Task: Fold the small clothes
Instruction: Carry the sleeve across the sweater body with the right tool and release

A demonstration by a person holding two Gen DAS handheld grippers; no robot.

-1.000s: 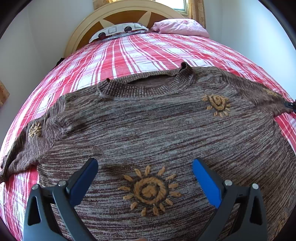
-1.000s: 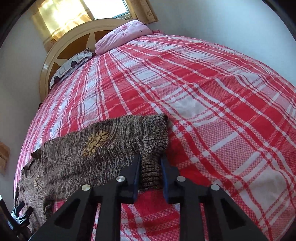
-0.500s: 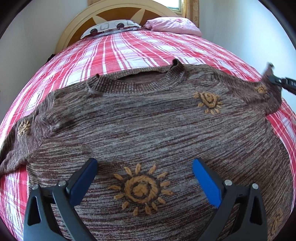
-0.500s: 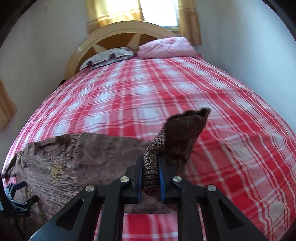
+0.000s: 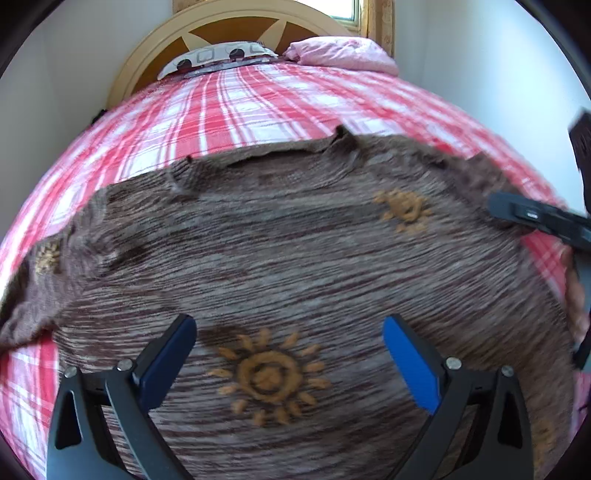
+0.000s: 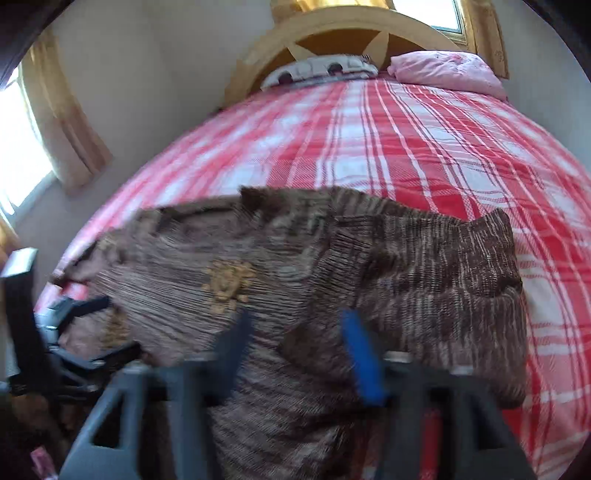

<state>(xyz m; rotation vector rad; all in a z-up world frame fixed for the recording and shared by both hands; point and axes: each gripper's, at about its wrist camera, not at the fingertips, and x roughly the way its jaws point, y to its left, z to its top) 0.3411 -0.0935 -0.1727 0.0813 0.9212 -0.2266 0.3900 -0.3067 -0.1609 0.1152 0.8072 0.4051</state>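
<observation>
Left tongs point(image 5: 290, 363) spread wide, holding nothing, hovering low over the sweater point(image 5: 295, 266) near its hem, either side of the big orange sun motif point(image 5: 267, 374) at bottom centre of the left view. Right tongs point(image 6: 295, 350) also parted, fingers apart with nothing between them; frame is motion-blurred but the gap reads clearly. In the left view they show as a dark bar at the right edge, at the sweater's sleeve end.

Sweater: brown knit, lying front up across the plaid bed point(image 5: 258, 107), neckline toward the headboard point(image 5: 236, 33) at top of frame. In the right view, one sleeve point(image 6: 436, 266) is turned in over the sweater's shoulder, cuff lying right of centre, partly over the body, bunched and not flat. The other sleeve point(image 5: 33, 291), at the left edge of the left view, lies out to the side, unfolded.

Progress, judged: early. One sleeve fold roughly placed, probably needs smoothing. Left to do: fold the other sleeve in, then fold the body up from hem to collar. Pillows point(image 5: 340, 55) at top of frame play no part.
</observation>
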